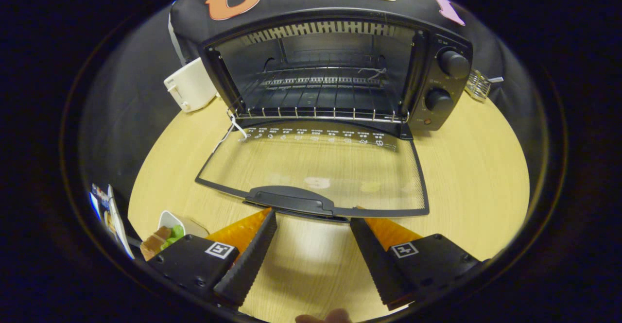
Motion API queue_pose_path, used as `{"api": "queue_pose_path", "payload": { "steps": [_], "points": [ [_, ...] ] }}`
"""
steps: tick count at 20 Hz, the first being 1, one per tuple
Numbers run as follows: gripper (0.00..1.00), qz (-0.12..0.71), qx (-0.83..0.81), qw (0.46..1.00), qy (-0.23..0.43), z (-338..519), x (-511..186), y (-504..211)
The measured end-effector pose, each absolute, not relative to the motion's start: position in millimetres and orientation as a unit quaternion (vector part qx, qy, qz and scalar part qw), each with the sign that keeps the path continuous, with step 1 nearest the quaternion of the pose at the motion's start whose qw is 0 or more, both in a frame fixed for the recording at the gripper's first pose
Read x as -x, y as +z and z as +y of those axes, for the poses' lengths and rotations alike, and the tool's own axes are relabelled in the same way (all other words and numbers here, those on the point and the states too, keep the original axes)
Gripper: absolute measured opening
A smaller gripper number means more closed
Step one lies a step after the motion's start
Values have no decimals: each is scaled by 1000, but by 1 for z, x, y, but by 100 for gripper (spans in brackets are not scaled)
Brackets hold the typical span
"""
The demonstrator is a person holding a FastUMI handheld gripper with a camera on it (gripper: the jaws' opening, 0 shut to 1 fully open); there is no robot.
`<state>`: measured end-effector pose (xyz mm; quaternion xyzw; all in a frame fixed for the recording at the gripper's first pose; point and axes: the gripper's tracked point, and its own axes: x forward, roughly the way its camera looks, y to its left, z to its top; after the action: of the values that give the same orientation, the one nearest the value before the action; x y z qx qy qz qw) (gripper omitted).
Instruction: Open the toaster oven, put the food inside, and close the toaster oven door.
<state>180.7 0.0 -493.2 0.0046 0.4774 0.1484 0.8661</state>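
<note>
Since the toaster oven (335, 75) already stands with its glass door (316, 172) dropped flat onto the tabletop (476, 167), the opening step looks finished and fetching the food seems to be the step in hand. Largest first: the round wooden tabletop carries everything, and the oven sits at twelve o'clock from the claw (313, 221), its wire rack (316, 99) bare and its two knobs (447, 82) at about one o'clock. The door's handle (291, 199) lies just ahead of the fingertips. A white toaster (190, 90) stands beside the oven at eleven o'clock. The food (163, 239), small brown and green pieces in a white dish, rests at nine o'clock, close beside the left finger. The claw is spread wide, holding nothing. Next, I judge, it must swing left to the dish, then lift over the door's front edge; bare wood at three o'clock gives turning room.
</note>
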Motion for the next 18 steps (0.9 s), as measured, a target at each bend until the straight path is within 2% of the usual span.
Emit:
{"api": "queue_pose_path", "payload": {
  "steps": [5, 10, 14, 18],
  "points": [
    [100, 460, 12, 873, 164, -2, -163, -467],
    [100, 422, 31, 886, 189, -14, -145, -403],
    [100, 440, -19, 865, 241, 13, -108, -359],
    [100, 476, -71, 834, 269, 46, -71, -347]
  ]
}}
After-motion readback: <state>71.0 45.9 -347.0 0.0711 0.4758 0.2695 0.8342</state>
